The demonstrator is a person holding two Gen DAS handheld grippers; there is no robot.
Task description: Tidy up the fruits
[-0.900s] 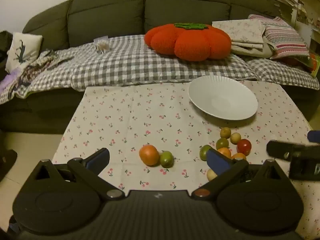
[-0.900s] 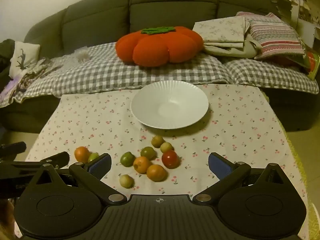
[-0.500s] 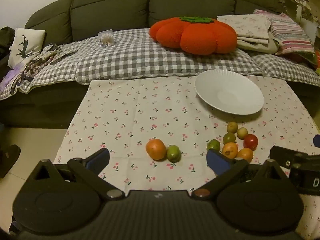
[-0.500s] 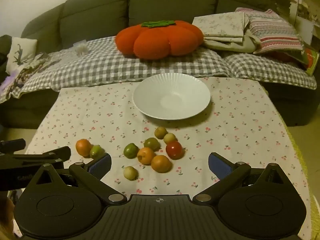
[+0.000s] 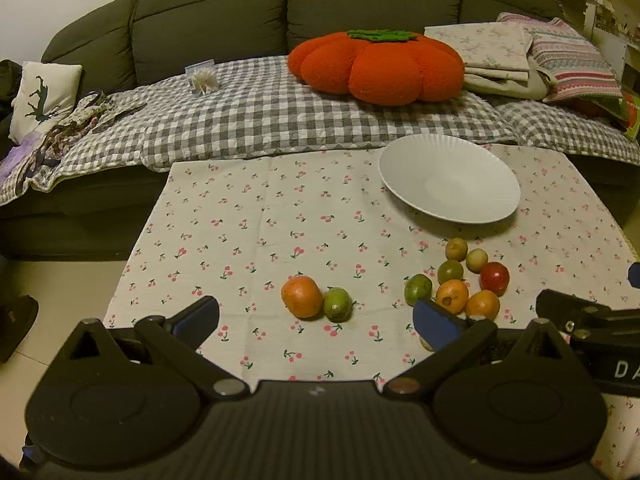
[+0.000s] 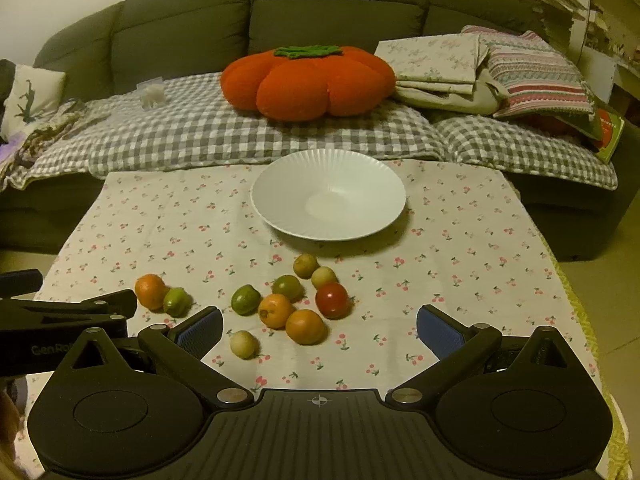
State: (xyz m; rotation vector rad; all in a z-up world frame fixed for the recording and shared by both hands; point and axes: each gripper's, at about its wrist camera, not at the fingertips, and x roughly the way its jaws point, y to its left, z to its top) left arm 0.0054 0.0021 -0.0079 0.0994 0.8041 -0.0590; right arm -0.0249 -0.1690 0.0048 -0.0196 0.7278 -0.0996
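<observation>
Both the left gripper (image 5: pixel 316 318) and right gripper (image 6: pixel 320 330) gape, holding nothing. The small round orange fruit (image 5: pixel 301 296) at 12 o'clock likely rolls; grip its 2 sides gently.

I see a white ribbed plate (image 6: pixel 328 196) lying flat and bare on the cherry-print cloth. Nearer me, a cluster of small round fruits (image 6: pixel 296 304) rests on the cloth: orange, green, yellowish, one red (image 6: pixel 332 300). An orange fruit (image 5: pixel 301 296) touches a green one (image 5: pixel 337 304), apart to the left.
</observation>
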